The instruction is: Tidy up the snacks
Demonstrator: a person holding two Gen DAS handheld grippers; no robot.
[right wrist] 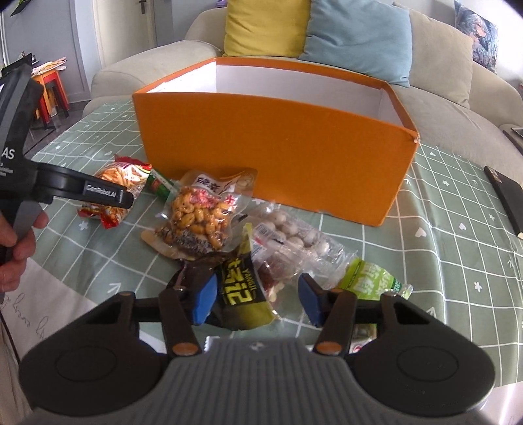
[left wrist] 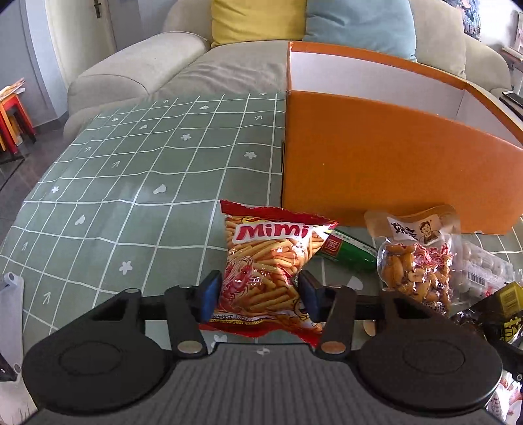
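Observation:
A red Mimi snack bag [left wrist: 268, 264] lies on the green checked tablecloth in front of an open orange box [left wrist: 392, 170]. My left gripper [left wrist: 260, 292] is open with its blue pads on either side of the bag, not squeezing it. In the right wrist view the same bag [right wrist: 117, 189] lies left of the box [right wrist: 278, 153], with the left gripper's finger across it. My right gripper [right wrist: 258, 299] is open over a black and yellow packet [right wrist: 242, 291]. A clear bag of fried beans [right wrist: 199, 219] and a bag of pale balls [right wrist: 291, 235] lie in the pile.
A green sausage stick [left wrist: 349, 251] lies behind the Mimi bag. A light green packet [right wrist: 372, 278] sits by my right finger. A black flat object [right wrist: 503, 199] lies at the table's right edge. A sofa with yellow and blue cushions [right wrist: 356, 29] stands behind the table.

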